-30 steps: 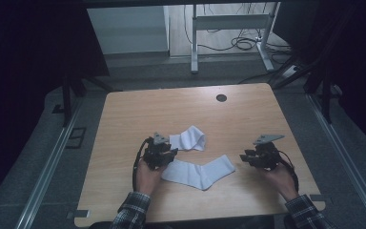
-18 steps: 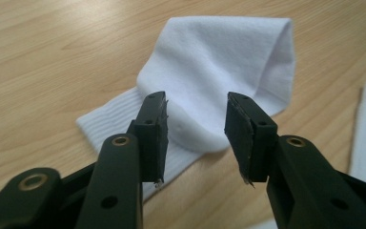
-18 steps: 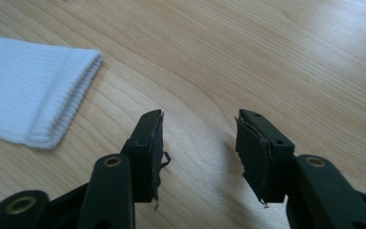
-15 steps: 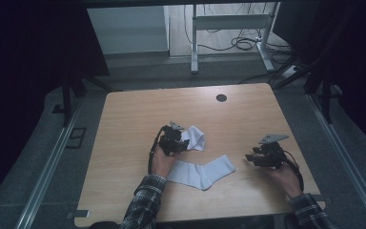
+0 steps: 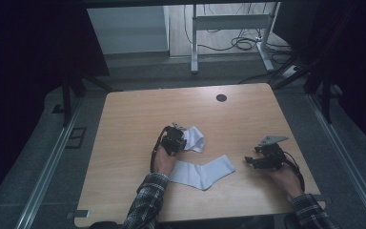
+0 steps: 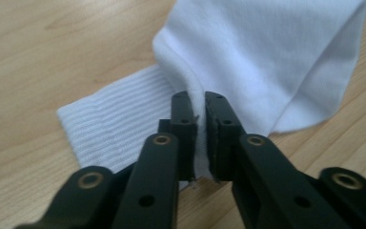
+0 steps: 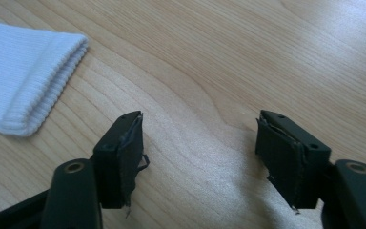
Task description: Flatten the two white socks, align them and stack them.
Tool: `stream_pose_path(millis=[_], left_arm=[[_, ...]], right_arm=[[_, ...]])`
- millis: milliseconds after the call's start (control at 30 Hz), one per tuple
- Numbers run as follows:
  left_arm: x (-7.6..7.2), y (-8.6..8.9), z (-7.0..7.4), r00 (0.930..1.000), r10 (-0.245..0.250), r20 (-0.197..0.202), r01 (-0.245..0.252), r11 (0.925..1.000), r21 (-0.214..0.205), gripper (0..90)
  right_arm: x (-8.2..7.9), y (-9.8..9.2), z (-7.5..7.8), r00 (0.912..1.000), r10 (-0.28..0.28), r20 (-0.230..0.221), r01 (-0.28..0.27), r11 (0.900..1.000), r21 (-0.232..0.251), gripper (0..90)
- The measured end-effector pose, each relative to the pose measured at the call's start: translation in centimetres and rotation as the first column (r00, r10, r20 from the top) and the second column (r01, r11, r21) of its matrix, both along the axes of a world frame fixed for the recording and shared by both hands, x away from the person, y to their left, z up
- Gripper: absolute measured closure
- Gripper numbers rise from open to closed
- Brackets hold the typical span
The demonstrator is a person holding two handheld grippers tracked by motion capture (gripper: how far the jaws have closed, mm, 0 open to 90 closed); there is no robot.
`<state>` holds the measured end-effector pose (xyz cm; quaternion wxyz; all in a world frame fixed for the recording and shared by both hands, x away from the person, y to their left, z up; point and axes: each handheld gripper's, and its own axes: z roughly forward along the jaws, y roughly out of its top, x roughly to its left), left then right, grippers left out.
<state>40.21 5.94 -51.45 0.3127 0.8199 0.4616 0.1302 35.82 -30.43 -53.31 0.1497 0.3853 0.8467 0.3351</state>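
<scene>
Two white socks lie on the wooden table point(image 5: 138, 114). The farther sock point(image 5: 196, 138) is bunched and folded, and my left gripper point(image 5: 179, 141) is at its left edge. In the left gripper view the jaws have just been closing, and the left gripper point(image 6: 201, 102) pinches a raised fold of this sock point(image 6: 276, 57). The nearer sock point(image 5: 202, 171) lies flat. My right gripper point(image 5: 250, 161) rests a little to its right. Its jaws have just been opening; the right gripper point(image 7: 200, 129) has only bare wood between its pads, and the sock's ribbed cuff point(image 7: 24, 76) lies off to the left.
A dark round cable hole point(image 5: 221, 98) sits near the table's far edge. Beyond the table are a metal desk frame point(image 5: 228, 28) and cables on the floor. Bare wood spreads across the left and far parts of the tabletop.
My left gripper moved away from me and rightward to the bunched sock and shut on its fold. My right gripper's jaws spread wider and edged right, away from the flat sock's end.
</scene>
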Motion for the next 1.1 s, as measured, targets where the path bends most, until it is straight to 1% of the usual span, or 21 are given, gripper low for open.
stream_pose_path(millis=[67,167,200,233,267,300,367,400,533,567,633,667,700,733,767,867,900,967,1000,1033,1100], left_arm=[[0.1,0.1,0.9,1.0000,0.002,0.008,-0.001,0.9991,-0.042,83.9],[0.2,-0.2,2.7,0.9994,-0.007,0.033,0.010,0.9963,-0.086,83.9],[0.3,-0.6,3.9,0.9986,-0.020,0.048,0.025,0.9945,-0.102,83.9],[0.4,-0.8,4.5,0.9981,-0.026,0.055,0.032,0.9936,-0.108,83.9],[0.4,-0.8,4.5,0.9981,-0.026,0.055,0.032,0.9936,-0.108,83.9],[0.6,-1.3,5.6,0.9969,-0.040,0.067,0.048,0.9910,-0.125,83.9],[0.8,-2.1,6.7,0.9955,-0.049,0.081,0.060,0.9884,-0.139,83.9],[0.8,-2.1,6.7,0.9955,-0.049,0.081,0.060,0.9884,-0.139,83.9],[1.2,-4.4,9.1,0.9898,-0.085,0.114,0.103,0.9819,-0.159,83.9],[1.2,-4.4,9.1,0.9898,-0.085,0.114,0.103,0.9819,-0.159,84.0],[1.2,-5.3,10.3,0.9858,-0.102,0.134,0.123,0.9797,-0.159,84.0],[1.1,-6.1,11.7,0.9801,-0.114,0.163,0.139,0.9780,-0.155,84.0],[1.0,-6.4,12.5,0.9768,-0.118,0.179,0.147,0.9759,-0.161,84.0],[1.0,-6.4,12.5,0.9768,-0.118,0.179,0.147,0.9759,-0.161,84.0],[0.8,-6.7,14.6,0.9683,-0.122,0.218,0.160,0.9727,-0.168,84.0],[0.1,-6.3,17.6,0.9521,-0.101,0.288,0.161,0.9685,-0.190,84.0],[0.1,-6.3,17.6,0.9521,-0.101,0.288,0.161,0.9685,-0.190,83.9],[-0.3,-5.4,18.8,0.9451,-0.078,0.317,0.144,0.9715,-0.188,83.9],[-0.4,-4.8,18.9,0.9452,-0.068,0.319,0.133,0.9736,-0.186,83.9],[-0.4,-3.7,18.2,0.9551,-0.045,0.293,0.101,0.9788,-0.178,83.9],[-0.2,-2.6,16.4,0.9669,-0.028,0.254,0.073,0.9827,-0.170,83.8]], right_arm=[[0.0,0.0,-0.1,1.0000,-0.002,0.003,0.001,1.0000,0.005,31.5],[-0.1,0.1,-0.1,1.0000,0.002,0.009,-0.002,1.0000,0.006,30.2],[-0.1,0.1,-0.2,0.9999,0.003,0.012,-0.004,1.0000,0.007,29.0],[-0.1,0.1,-0.2,0.9999,0.003,0.012,-0.003,1.0000,0.007,28.3],[-0.1,0.1,-0.2,0.9999,0.003,0.012,-0.003,1.0000,0.008,27.7],[-0.1,0.1,-0.2,0.9999,0.003,0.013,-0.004,0.9999,0.010,27.2],[-0.2,0.2,-0.3,0.9999,0.004,0.015,-0.004,0.9999,0.009,26.7],[-0.2,0.2,-0.3,0.9999,0.003,0.015,-0.004,0.9999,0.011,26.6],[-0.2,0.2,-0.3,0.9998,0.003,0.018,-0.003,0.9999,0.014,26.3],[-0.2,0.2,-0.3,0.9998,0.003,0.018,-0.003,0.9999,0.014,26.3],[-0.2,0.2,-0.3,0.9998,0.002,0.019,-0.002,0.9999,0.014,26.0],[-0.3,0.2,-0.3,0.9998,0.001,0.019,-0.001,0.9999,0.015,25.9],[-0.3,0.2,-0.4,0.9998,0.002,0.021,-0.002,0.9999,0.014,25.6],[-0.3,0.2,-0.4,0.9998,0.002,0.021,-0.002,0.9999,0.014,25.6],[-0.3,0.2,-0.4,0.9998,0.002,0.021,-0.002,0.9999,0.014,25.6],[-0.3,0.2,-0.4,0.9997,0.000,0.023,0.000,0.9999,0.015,25.5],[-0.3,0.2,-0.4,0.9997,0.000,0.023,0.000,0.9999,0.015,25.5],[-0.3,0.2,-0.4,0.9997,0.000,0.023,-0.001,0.9999,0.014,25.1],[-0.3,0.2,-0.4,0.9997,0.000,0.023,-0.001,0.9999,0.014,25.1],[-0.3,0.2,-0.4,0.9997,0.003,0.024,-0.003,0.9999,0.012,24.9],[-0.3,0.3,-0.4,0.9997,0.003,0.023,-0.003,0.9999,0.013,24.7]])
